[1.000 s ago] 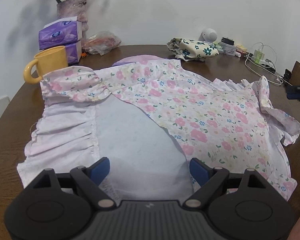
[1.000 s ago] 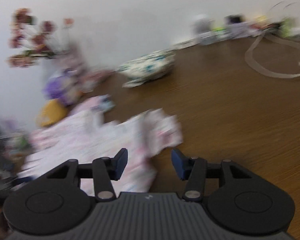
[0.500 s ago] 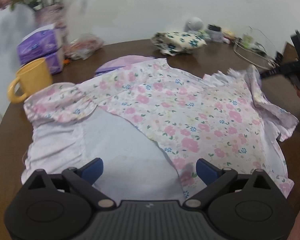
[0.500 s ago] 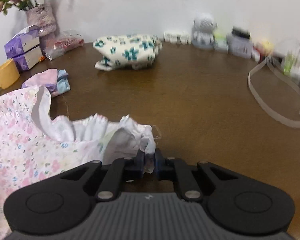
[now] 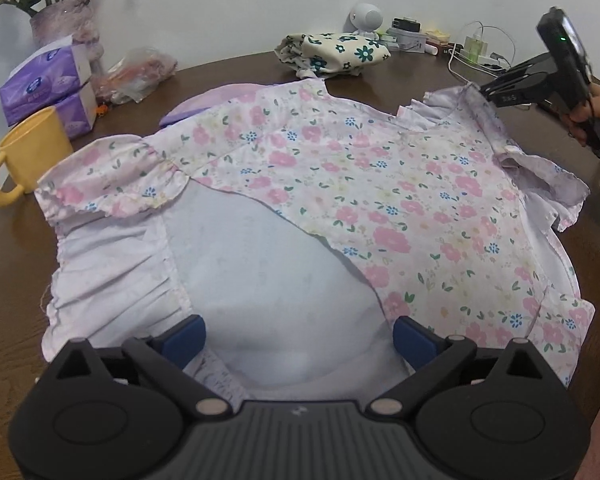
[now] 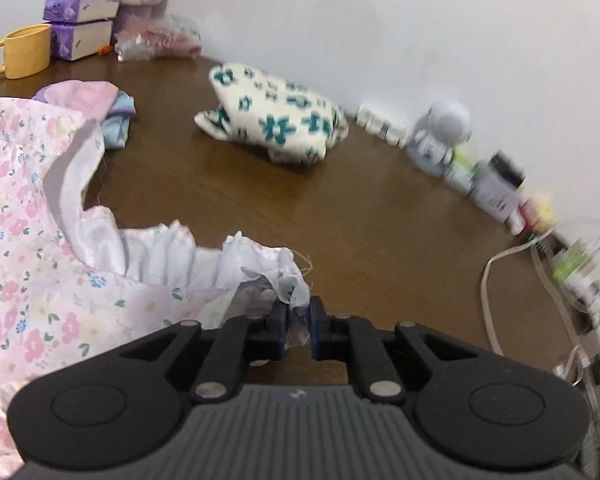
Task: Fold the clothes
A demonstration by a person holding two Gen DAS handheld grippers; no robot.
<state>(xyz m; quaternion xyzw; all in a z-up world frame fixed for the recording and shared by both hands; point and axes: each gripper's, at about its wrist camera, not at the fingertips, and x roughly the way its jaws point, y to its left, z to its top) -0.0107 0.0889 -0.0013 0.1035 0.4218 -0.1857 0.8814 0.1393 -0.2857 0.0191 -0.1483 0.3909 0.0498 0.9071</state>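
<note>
A pink floral garment [image 5: 380, 192] lies spread on the brown table [image 5: 12, 240], its pale lining [image 5: 260, 280] turned up at the near side. My left gripper [image 5: 298, 338] stands open just over the garment's near hem, nothing between its fingers. In the left wrist view my right gripper [image 5: 480, 90], held by a hand, pinches the garment's far right ruffled corner. In the right wrist view my right gripper [image 6: 298, 326] is shut on that frilled edge [image 6: 260, 256] of the floral garment [image 6: 28, 280], lifting it a little off the table.
A yellow mug [image 5: 28, 156], purple tissue packs [image 5: 48, 80], a vase [image 5: 68, 20] and a plastic bag [image 5: 140, 72] stand at the back left. A folded flower-print cloth [image 5: 332, 54], a small white figure [image 5: 366, 18], chargers and cables [image 5: 480, 60] line the back. Lilac folded clothes [image 6: 100, 100] lie behind the garment.
My right gripper came onto the garment's far right corner, shut on the ruffle and now lifts it. The left gripper stayed open at the near hem.
</note>
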